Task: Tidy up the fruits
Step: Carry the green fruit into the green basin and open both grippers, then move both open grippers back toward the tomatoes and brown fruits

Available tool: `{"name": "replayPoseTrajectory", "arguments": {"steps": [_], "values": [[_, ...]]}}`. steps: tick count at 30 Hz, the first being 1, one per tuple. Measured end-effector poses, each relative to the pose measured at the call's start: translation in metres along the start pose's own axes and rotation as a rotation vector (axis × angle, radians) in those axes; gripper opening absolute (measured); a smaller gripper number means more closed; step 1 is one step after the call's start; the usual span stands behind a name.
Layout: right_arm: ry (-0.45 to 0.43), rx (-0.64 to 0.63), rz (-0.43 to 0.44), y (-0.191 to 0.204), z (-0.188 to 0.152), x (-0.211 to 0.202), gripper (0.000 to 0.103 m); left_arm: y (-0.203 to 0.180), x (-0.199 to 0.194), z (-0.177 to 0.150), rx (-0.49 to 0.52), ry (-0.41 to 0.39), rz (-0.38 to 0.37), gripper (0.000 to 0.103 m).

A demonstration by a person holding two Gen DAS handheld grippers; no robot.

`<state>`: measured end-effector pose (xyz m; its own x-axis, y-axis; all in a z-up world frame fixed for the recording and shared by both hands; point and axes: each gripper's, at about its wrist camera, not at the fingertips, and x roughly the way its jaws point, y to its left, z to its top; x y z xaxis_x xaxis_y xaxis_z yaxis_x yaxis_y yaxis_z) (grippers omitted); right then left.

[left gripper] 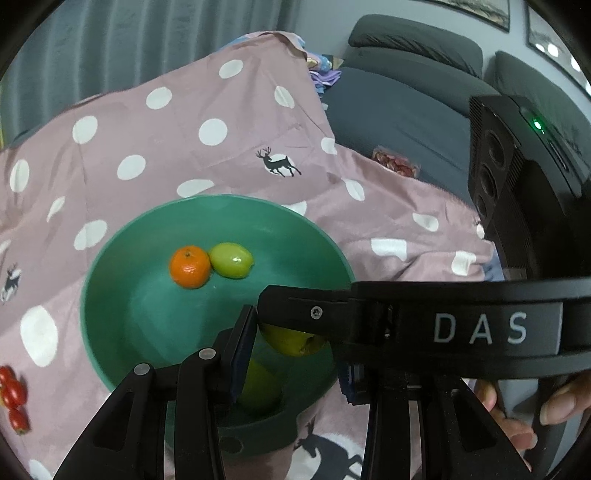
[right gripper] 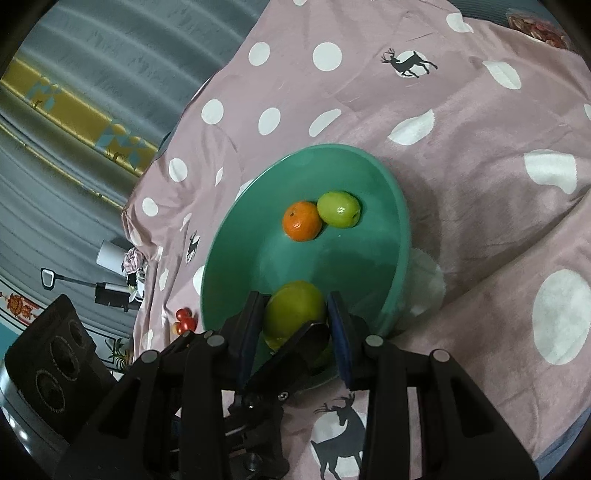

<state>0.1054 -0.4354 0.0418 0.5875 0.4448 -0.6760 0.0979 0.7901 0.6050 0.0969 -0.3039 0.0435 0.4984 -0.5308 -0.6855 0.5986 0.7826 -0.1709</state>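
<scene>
A green bowl (left gripper: 122, 280) (right gripper: 395, 206) sits on the pink dotted cloth, with an orange mandarin (left gripper: 190, 266) (right gripper: 301, 220) and a green fruit (left gripper: 231, 259) (right gripper: 338, 208) side by side in it. My right gripper (right gripper: 295, 328) hangs over the bowl's near part, shut on a yellow-green fruit (right gripper: 293, 314) (left gripper: 290, 341). In the left wrist view it crosses from the right. My left gripper (left gripper: 293, 369) is just beside it, shut on another green fruit (left gripper: 258, 384). Its right finger is mostly hidden behind the right gripper.
Cherry tomatoes (left gripper: 13, 395) (right gripper: 184, 319) lie on the cloth left of the bowl. A dark sofa (left gripper: 406, 110) stands beyond the cloth's far edge, with a packet of red snacks (left gripper: 395, 164) (right gripper: 535, 27) near it. A hand (left gripper: 517, 417) grips the right gripper's handle.
</scene>
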Motion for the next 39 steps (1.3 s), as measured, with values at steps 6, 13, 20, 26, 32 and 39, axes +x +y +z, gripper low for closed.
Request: {"name": "replayPoseTrajectory", "arguments": {"steps": [6, 13, 20, 26, 32, 39], "values": [[-0.006, 0.030, 0.027, -0.005, 0.000, -0.002, 0.035, 0.008, 0.005, 0.003, -0.088, 0.006, -0.002, 0.044], [-0.029, 0.046, 0.025, 0.001, -0.002, -0.012, 0.055, -0.004, -0.003, 0.001, -0.042, 0.009, 0.050, 0.059], [-0.098, 0.073, 0.020, 0.016, -0.009, -0.039, 0.103, 0.004, -0.037, -0.003, -0.066, -0.008, 0.075, 0.070], [-0.053, 0.068, 0.074, 0.034, -0.021, -0.035, 0.103, 0.032, -0.073, -0.022, -0.155, -0.022, 0.053, 0.084], [0.016, 0.009, 0.083, 0.065, -0.039, -0.015, 0.103, 0.057, -0.114, -0.041, -0.139, -0.039, 0.194, 0.088], [0.068, -0.133, 0.082, 0.106, -0.063, 0.006, 0.103, 0.085, -0.140, -0.067, -0.151, -0.052, 0.295, 0.089]]}}
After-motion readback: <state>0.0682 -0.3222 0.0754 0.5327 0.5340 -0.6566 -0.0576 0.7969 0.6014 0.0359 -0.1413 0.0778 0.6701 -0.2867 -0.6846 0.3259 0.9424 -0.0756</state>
